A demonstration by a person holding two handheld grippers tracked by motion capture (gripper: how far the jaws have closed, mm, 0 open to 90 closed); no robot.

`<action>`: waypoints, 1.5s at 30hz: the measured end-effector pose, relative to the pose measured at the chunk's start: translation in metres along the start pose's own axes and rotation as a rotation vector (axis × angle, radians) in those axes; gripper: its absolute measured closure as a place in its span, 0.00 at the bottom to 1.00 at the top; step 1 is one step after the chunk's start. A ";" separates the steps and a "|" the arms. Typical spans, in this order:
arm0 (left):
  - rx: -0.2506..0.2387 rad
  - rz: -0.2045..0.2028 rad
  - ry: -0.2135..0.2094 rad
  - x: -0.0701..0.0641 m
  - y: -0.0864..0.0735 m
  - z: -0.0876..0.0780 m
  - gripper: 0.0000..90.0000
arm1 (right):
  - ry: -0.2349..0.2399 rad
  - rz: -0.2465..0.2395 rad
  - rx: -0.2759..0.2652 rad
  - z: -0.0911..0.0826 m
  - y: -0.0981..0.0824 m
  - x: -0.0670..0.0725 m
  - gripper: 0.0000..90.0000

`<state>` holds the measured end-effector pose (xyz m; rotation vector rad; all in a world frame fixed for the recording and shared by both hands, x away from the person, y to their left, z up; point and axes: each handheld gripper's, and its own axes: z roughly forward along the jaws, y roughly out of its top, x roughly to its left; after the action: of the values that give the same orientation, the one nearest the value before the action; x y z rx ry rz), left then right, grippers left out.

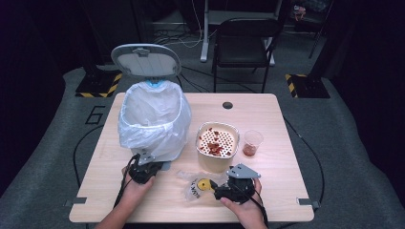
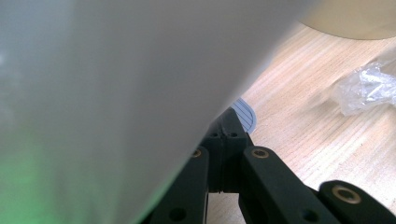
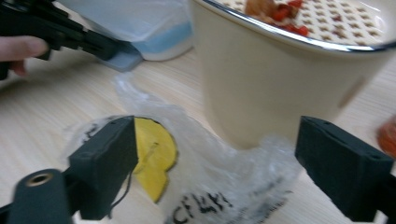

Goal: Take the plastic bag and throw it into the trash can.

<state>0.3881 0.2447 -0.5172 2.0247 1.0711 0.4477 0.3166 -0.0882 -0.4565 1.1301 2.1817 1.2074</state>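
A pedal bin (image 1: 153, 119) lined with a white bag stands at the table's left with its lid (image 1: 145, 59) raised. My left gripper (image 1: 155, 168) is shut, and its tips (image 2: 224, 135) rest on the bin's grey-blue pedal (image 2: 246, 114) at the foot of the bin wall (image 2: 116, 93). A crumpled clear wrapper (image 1: 193, 183) with a yellow label (image 3: 156, 156) lies flat near the front edge. My right gripper (image 1: 216, 191) is open, with its jaws standing to either side of the wrapper (image 3: 210, 186) and the pads clear of it.
A cream container (image 1: 217, 145) with a perforated insert holding red scraps stands just behind the wrapper, close ahead of the right jaws (image 3: 280, 79). A clear plastic cup (image 1: 252, 143) with red contents stands to its right. A black chair (image 1: 243, 43) is beyond the table.
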 end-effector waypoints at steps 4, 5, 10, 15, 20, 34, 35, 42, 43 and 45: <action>0.000 0.003 0.001 0.000 0.000 0.000 1.00 | 0.044 -0.029 0.034 0.010 0.000 0.004 0.15; 0.000 0.003 0.000 0.000 0.000 0.000 1.00 | 0.054 -0.026 0.040 0.014 -0.002 0.004 0.15; -0.001 0.001 -0.002 0.000 0.000 0.000 1.00 | 0.087 -0.010 0.114 0.035 -0.012 -0.001 0.15; -0.001 0.002 -0.002 0.000 0.000 0.000 1.00 | 0.096 0.012 0.154 0.048 -0.020 -0.007 0.17; -0.002 0.003 -0.003 0.000 0.000 0.000 1.00 | 0.107 0.006 0.180 0.052 -0.025 -0.007 0.26; -0.003 0.000 -0.002 0.000 0.000 0.000 1.00 | 0.165 0.005 0.195 0.049 -0.026 -0.015 0.78; -0.001 -0.003 -0.001 0.000 0.000 0.000 1.00 | 0.187 -0.002 0.198 0.047 -0.023 -0.014 0.80; 0.002 0.025 -0.014 0.003 0.000 0.000 1.00 | 0.218 -0.035 0.199 0.039 -0.014 -0.007 0.84; 0.002 0.021 -0.013 0.003 0.000 0.000 1.00 | 0.237 -0.038 0.197 0.036 -0.011 -0.005 0.84; -0.001 0.010 -0.011 0.002 0.000 0.000 1.00 | 0.249 -0.042 0.187 0.033 -0.007 -0.004 0.84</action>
<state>0.3890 0.2461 -0.5174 2.0297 1.0544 0.4418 0.3377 -0.0767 -0.4811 1.0459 2.5377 1.2010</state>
